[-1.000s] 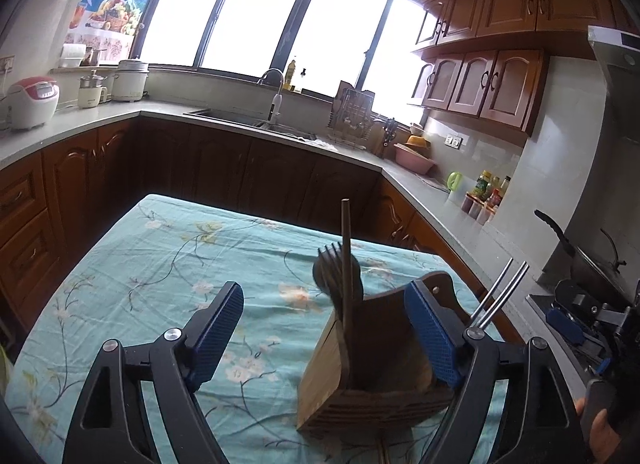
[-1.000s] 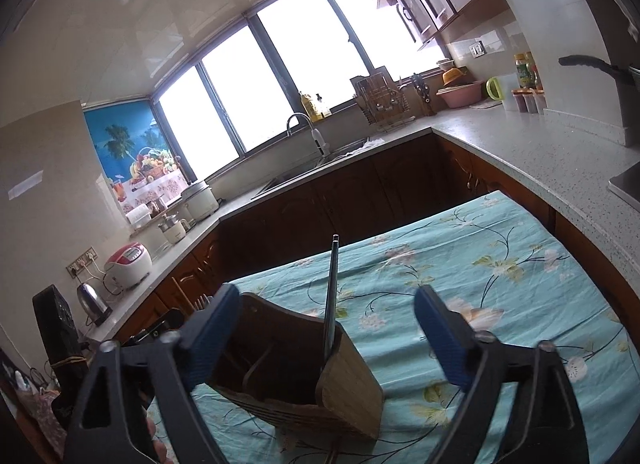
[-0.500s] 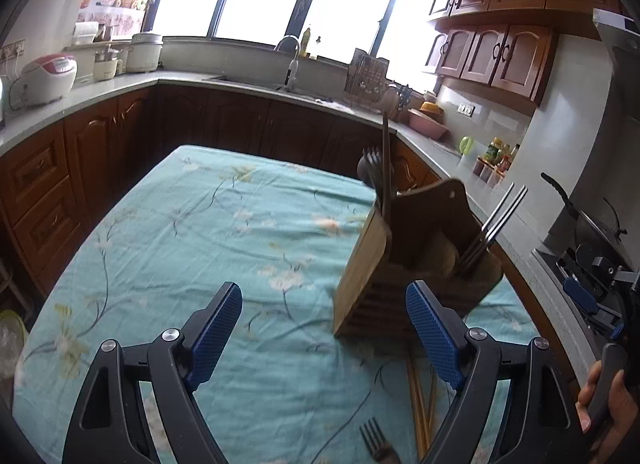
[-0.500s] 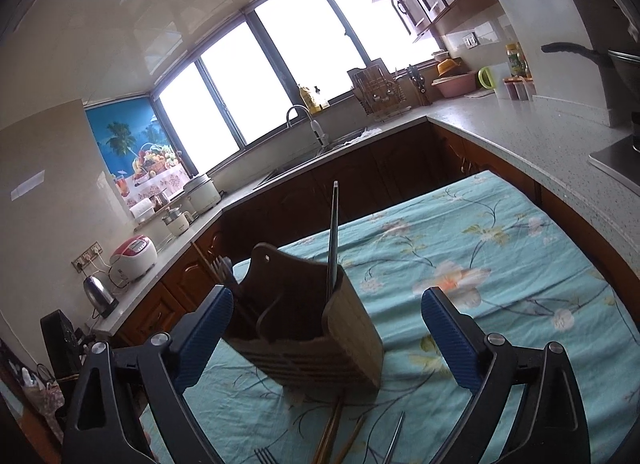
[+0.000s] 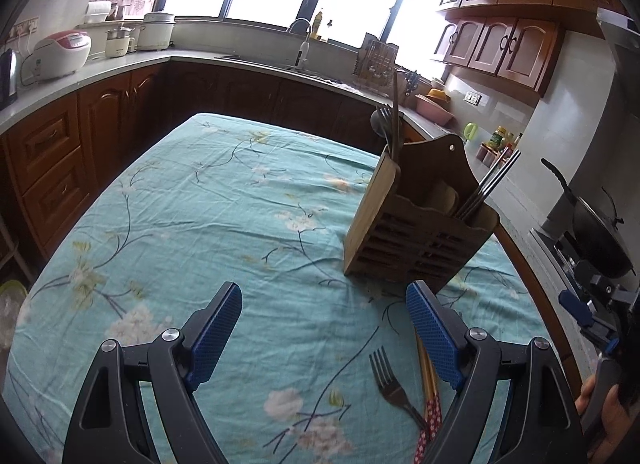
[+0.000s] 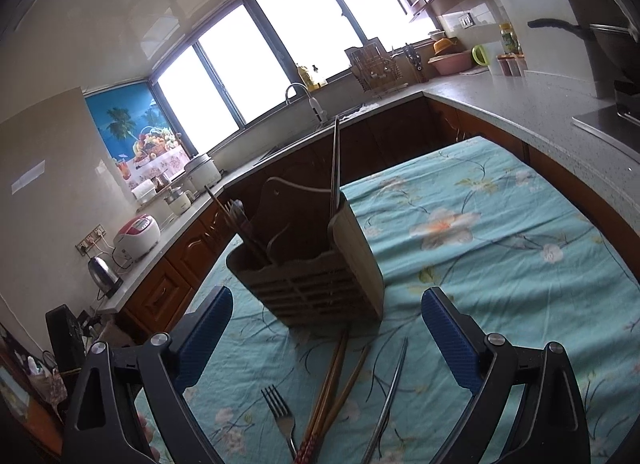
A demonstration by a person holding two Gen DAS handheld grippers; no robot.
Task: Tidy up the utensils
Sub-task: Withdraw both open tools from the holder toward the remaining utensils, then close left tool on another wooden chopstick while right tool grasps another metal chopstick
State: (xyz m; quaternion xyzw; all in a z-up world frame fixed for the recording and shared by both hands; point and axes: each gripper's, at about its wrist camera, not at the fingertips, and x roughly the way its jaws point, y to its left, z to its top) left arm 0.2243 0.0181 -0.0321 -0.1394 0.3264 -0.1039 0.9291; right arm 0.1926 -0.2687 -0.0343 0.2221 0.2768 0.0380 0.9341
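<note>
A wooden utensil holder [image 5: 416, 232] stands on the table with a fork, a spoon and metal chopsticks in it; it also shows in the right wrist view [image 6: 316, 268]. In front of it lie a fork [image 6: 280, 416], wooden chopsticks [image 6: 332, 380] and a metal utensil [image 6: 390, 396]; the fork [image 5: 390, 384] and chopsticks [image 5: 428, 384] show in the left wrist view too. My left gripper [image 5: 324, 334] is open and empty, short of the holder. My right gripper [image 6: 328, 334] is open and empty above the loose utensils.
The table carries a teal floral cloth [image 5: 200, 224]. Brown cabinets and a grey counter [image 5: 100, 64] with a rice cooker and pots ring the table. A sink tap [image 6: 304, 100] and dish rack stand by the window. A wok [image 5: 592, 228] sits at the right.
Both grippers have pulled back and up from the holder. The holder now stands free on the cloth, and the loose fork and chopsticks have come into view in front of it.
</note>
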